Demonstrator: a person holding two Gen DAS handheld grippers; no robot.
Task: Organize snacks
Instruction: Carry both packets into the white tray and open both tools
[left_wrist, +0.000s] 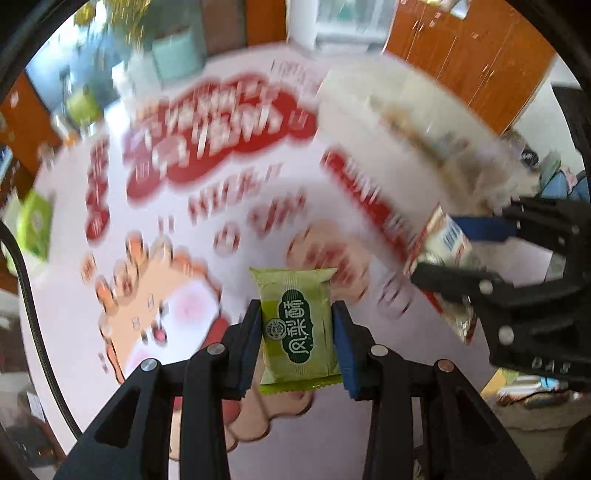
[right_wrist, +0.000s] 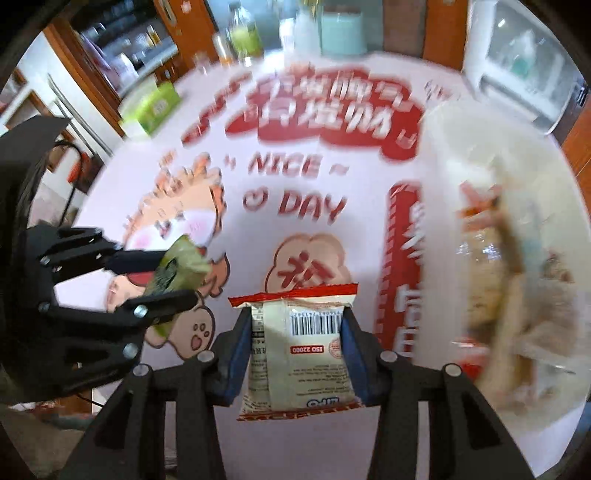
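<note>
We hold one snack in each gripper above the worktop (right_wrist: 229, 206). The left gripper (left_wrist: 298, 325) pinches the green packet (left_wrist: 297, 325) by its sides at lower centre; the right gripper (right_wrist: 295, 339) clamps the cream packet (right_wrist: 301, 350) likewise. Both wrappers are slick and soft, so a fast swing could let either slide out. The grippers sit close; they could clash. The pale basket (right_wrist: 517, 240) fills the right of the frame, with open worktop at centre and left.
</note>
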